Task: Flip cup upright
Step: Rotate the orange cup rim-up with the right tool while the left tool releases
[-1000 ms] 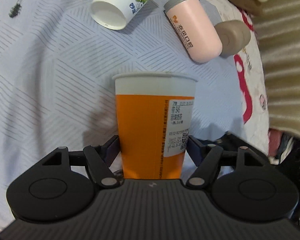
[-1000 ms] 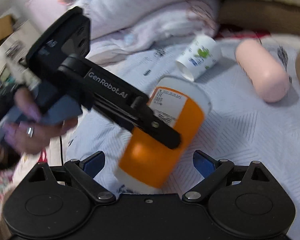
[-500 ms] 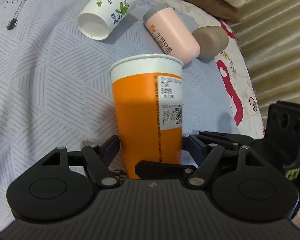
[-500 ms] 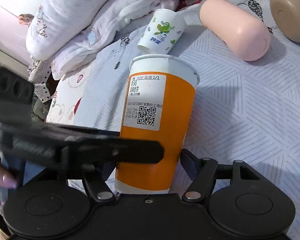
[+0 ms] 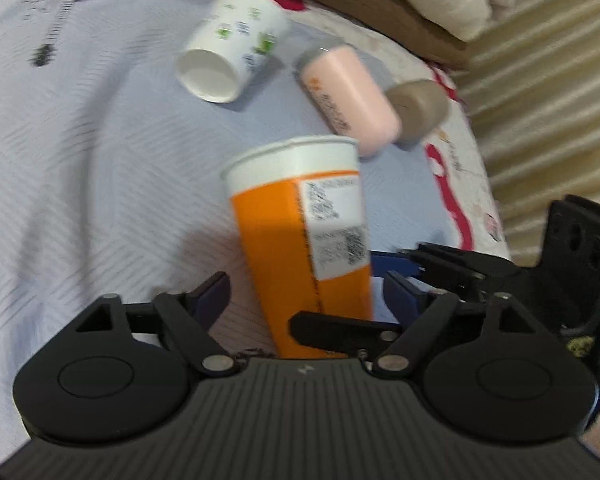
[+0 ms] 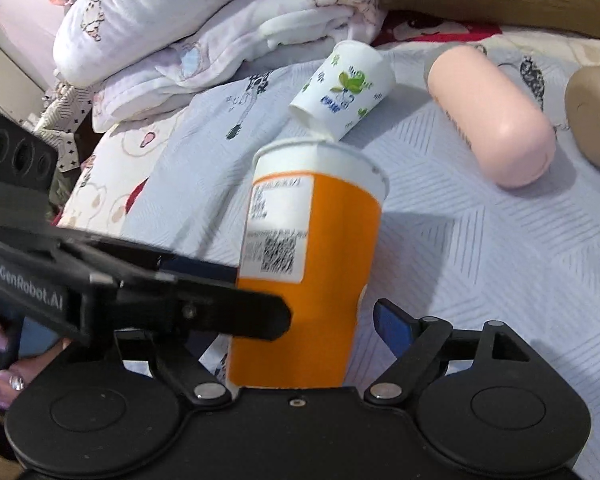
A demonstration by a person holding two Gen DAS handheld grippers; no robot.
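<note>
An orange paper cup (image 5: 300,240) with a white rim and a printed label stands nearly upright on the bedsheet, mouth up, leaning slightly; it also shows in the right wrist view (image 6: 308,272). My left gripper (image 5: 306,296) is open, its blue-padded fingers standing clear of the cup on both sides. My right gripper (image 6: 312,320) is open too, around the cup's lower part. Each gripper's black finger crosses in front of the cup's base in the other's view.
A white paper cup with green leaf print (image 5: 228,60) lies on its side farther back. A pink bottle (image 5: 348,96) and a beige bottle (image 5: 418,108) lie beside it. Folded white bedding (image 6: 220,40) is piled at the back left. A ribbed wall (image 5: 548,100) lies beyond the bed's edge at right.
My left gripper's fingers have opened away from the orange cup and pulled back a little. The cup, tilted a second ago, now stands nearly upright on the sheet.
</note>
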